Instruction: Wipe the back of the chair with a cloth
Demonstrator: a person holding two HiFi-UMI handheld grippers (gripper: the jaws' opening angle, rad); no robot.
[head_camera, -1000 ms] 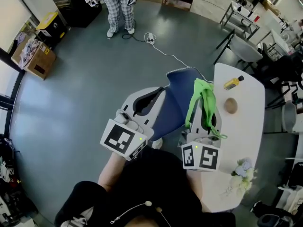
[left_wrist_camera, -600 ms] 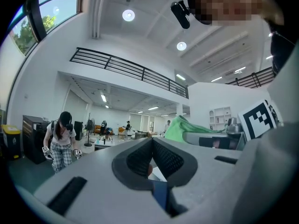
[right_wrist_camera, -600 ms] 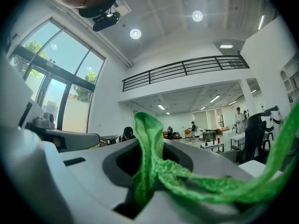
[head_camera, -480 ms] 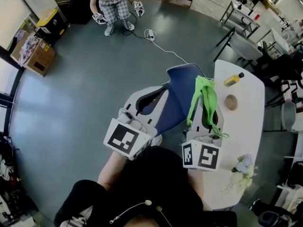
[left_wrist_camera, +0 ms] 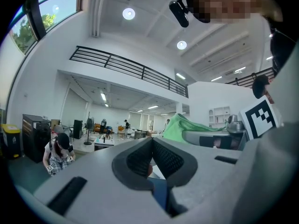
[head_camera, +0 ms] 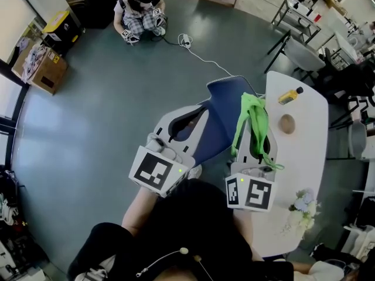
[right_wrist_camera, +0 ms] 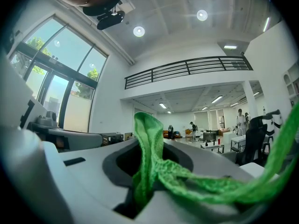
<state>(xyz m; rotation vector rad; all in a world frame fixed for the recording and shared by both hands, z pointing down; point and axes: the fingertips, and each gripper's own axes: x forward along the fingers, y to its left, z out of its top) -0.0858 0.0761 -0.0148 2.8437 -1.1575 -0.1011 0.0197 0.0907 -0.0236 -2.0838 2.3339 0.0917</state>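
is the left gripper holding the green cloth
No, the green cloth is pinched in the right gripper, while the left gripper is shut on nothing.

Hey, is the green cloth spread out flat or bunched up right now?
Bunched. The green cloth hangs in crumpled folds, pinched in the shut right tongs.

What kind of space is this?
Probably a large open-plan office or lab hall: balcony railing overhead, work tables at the far side, a white table beside a blue chair.

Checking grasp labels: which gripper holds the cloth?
The right gripper, jaws shut on the green cloth; the left gripper has its jaws shut on nothing.
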